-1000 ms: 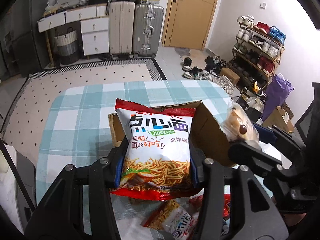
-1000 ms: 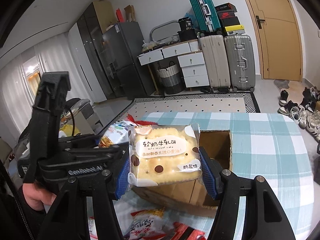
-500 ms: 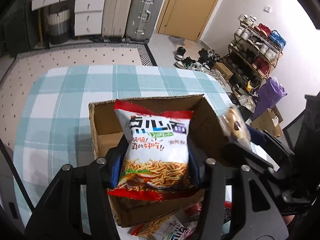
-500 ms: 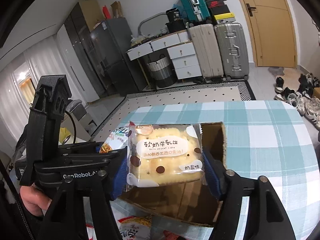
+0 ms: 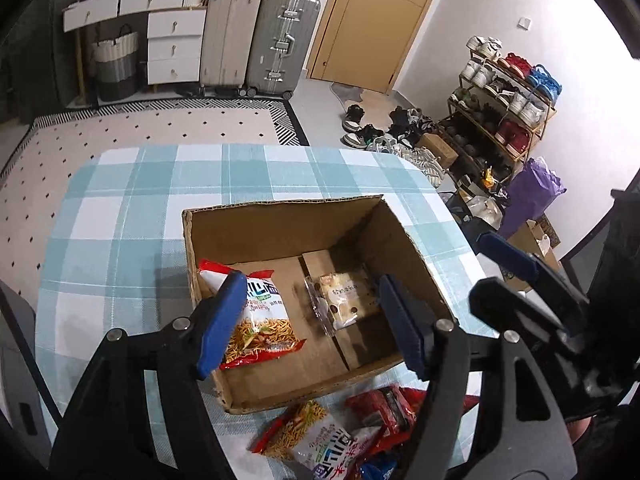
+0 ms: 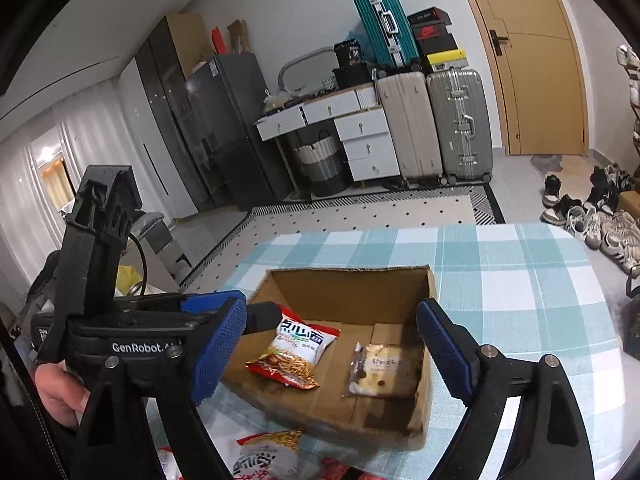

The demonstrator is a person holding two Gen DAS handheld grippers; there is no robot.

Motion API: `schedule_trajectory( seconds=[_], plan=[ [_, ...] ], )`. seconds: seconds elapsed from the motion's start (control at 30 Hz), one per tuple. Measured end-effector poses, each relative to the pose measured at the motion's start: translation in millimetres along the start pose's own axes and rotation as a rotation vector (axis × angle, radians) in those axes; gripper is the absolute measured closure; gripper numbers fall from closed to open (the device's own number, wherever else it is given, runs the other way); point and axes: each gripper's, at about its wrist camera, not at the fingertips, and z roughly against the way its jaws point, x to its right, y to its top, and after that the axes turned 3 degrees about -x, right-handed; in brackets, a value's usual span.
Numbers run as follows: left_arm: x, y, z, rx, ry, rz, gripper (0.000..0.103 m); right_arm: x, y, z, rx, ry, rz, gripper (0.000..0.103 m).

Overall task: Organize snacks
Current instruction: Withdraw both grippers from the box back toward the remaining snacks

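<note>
An open cardboard box (image 5: 280,216) (image 6: 348,280) stands on the checked table. Inside it lie a red and white noodle snack bag (image 5: 260,320) (image 6: 296,348) on the left and a clear-wrapped biscuit pack (image 5: 344,300) (image 6: 378,368) on the right. My left gripper (image 5: 312,324) is open and empty, held above the box's near side. My right gripper (image 6: 332,352) is open and empty, also above the box; it shows at the right of the left wrist view (image 5: 516,288). More snack bags (image 5: 320,436) (image 6: 268,456) lie on the table in front of the box.
The table wears a teal and white checked cloth (image 5: 132,208) (image 6: 520,276). Its right edge borders a purple bag (image 5: 528,196) and a shoe rack (image 5: 504,100). Suitcases (image 6: 436,128) and drawers stand against the far wall.
Both grippers have opened. The noodle bag and the biscuit pack have dropped from them into the box. Both grippers now sit higher over the box.
</note>
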Motion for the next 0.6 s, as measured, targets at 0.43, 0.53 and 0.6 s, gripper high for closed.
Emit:
schedule_trajectory(
  seconds=[0.43,0.53,0.6],
  plan=[
    [12.4,-27.3,65.8,0.079,0.066,-0.008,0.028,-20.9,-7.9,50.2,0.051,-0.005,0.024,0.014],
    [12.4,-37.5,79.5,0.094,0.087,-0.007,0.025,-27.4,-15.5,63.2,0.058,-0.013,0.033,0.013],
    [12.0,-44.9,86.7,0.096,0.105,-0.007,0.025,-30.9,-19.2,69.5,0.057,-0.013,0.039,0.012]
  ],
)
